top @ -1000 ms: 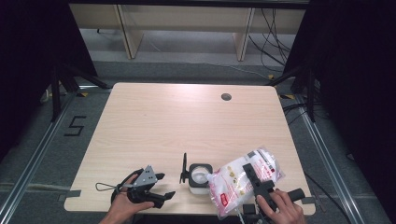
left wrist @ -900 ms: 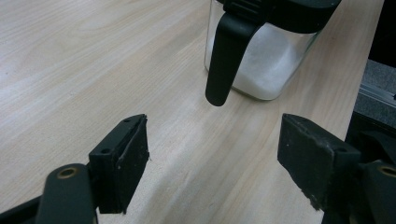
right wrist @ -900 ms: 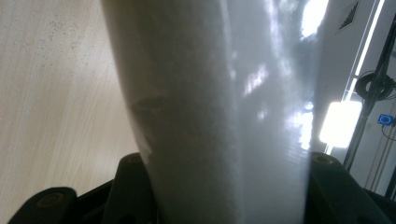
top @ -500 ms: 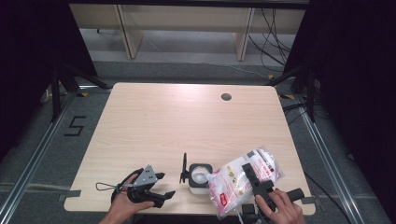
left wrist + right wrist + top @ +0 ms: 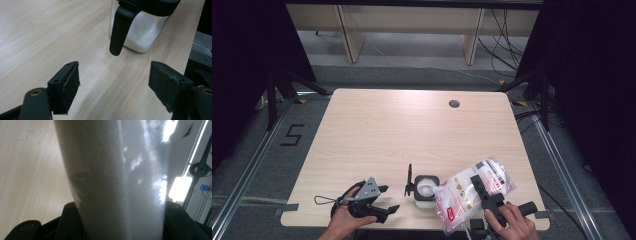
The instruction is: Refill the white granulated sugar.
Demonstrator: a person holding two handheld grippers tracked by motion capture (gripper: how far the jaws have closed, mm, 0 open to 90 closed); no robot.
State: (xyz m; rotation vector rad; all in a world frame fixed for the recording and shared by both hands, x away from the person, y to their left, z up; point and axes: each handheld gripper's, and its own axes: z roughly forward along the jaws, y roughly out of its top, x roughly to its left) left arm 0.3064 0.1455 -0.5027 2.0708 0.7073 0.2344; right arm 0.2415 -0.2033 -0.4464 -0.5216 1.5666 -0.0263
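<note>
The left tongs (image 5: 382, 202) rest open and empty on the surface (image 5: 402, 130), near its front edge. Just to their right stands the jar (image 5: 426, 187), lid flipped up, white grains inside; in the left gripper view its black lid tab (image 5: 119, 30) hangs straight ahead of the jaws. Right of the jar, the right tongs (image 5: 479, 187) clamp the bag (image 5: 472, 192), tilted with its long axis slanting down-left, mouth over the jar opening. The right hand is nearer, so pouring seems its job. The bag carries red print, too small to read.
</note>
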